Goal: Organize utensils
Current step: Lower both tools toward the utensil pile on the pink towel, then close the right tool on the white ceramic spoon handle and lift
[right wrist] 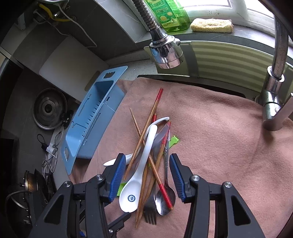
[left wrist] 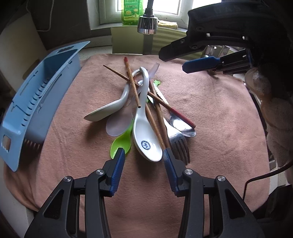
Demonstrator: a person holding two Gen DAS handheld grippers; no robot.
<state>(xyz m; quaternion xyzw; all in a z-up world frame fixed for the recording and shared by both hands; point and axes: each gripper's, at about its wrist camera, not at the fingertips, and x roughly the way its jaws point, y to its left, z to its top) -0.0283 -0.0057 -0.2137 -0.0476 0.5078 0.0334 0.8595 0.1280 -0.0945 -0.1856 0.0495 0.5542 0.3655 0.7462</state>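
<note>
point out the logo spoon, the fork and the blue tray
logo spoon [left wrist: 146, 146], left wrist view, on its bowl beside the blue logo
fork [left wrist: 180, 146], left wrist view, on the base of the tines
blue tray [right wrist: 95, 117], right wrist view, on its slotted inner wall

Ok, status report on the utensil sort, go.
Left gripper open, straddling the logo spoon bowl. Right gripper open above the utensil pile, nothing held. Blue caddy empty. Chopsticks crossed over the spoons.

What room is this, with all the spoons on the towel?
Most likely a kitchen, at the sink. A tap hangs over the pink towel, a green bottle of dish soap and a sponge sit on the window sill, and pots lie nearby.
</note>
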